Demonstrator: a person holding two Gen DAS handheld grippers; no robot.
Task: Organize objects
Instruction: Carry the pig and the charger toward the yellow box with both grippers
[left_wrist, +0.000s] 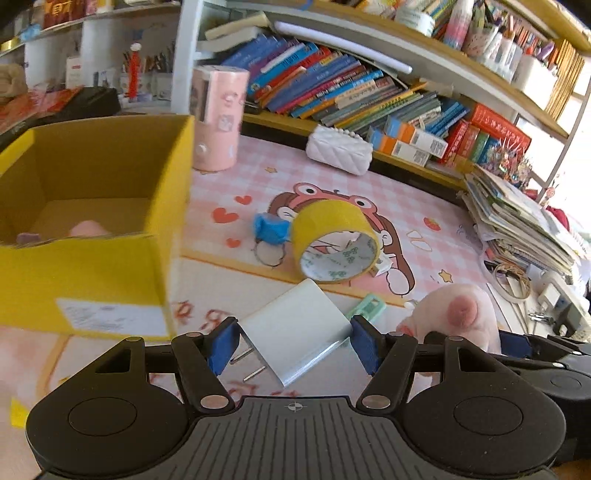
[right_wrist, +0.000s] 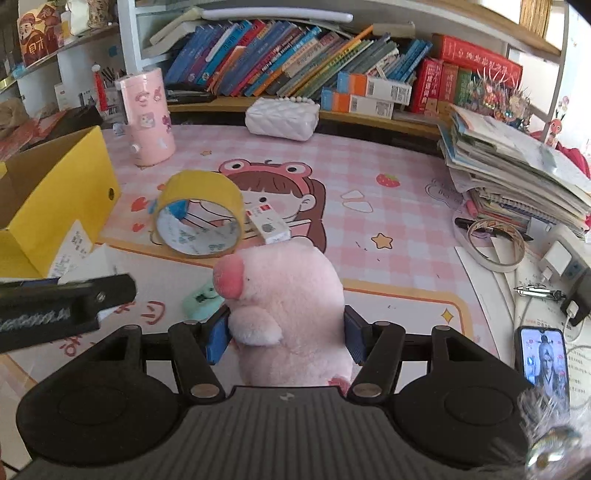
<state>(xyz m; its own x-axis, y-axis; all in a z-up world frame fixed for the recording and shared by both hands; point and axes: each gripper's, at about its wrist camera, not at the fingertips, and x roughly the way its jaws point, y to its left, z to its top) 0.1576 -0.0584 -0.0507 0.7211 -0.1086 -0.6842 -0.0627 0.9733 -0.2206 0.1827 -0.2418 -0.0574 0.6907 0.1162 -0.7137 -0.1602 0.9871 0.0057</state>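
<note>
My left gripper (left_wrist: 293, 343) is shut on a white plug charger (left_wrist: 295, 328), its prongs pointing down-left, held above the pink desk mat. The yellow cardboard box (left_wrist: 85, 273) stands just to the left, open-topped, with a pink item inside. My right gripper (right_wrist: 286, 339) is shut on a pink pig plush (right_wrist: 291, 306), whose snout points left. The plush (left_wrist: 458, 314) also shows at the right of the left wrist view. A yellow tape roll (right_wrist: 199, 221) lies on its side ahead, with a blue clip (left_wrist: 267, 229) beside it. A mint green item (right_wrist: 201, 297) lies on the mat.
A pink cylinder (right_wrist: 149, 118) and a white quilted pouch (right_wrist: 282, 116) stand near the bookshelf. A small white box (right_wrist: 267, 223) lies by the tape. A stack of papers (right_wrist: 517, 170), a white tape ring (right_wrist: 495, 242), a phone (right_wrist: 545, 360) and chargers sit at the right.
</note>
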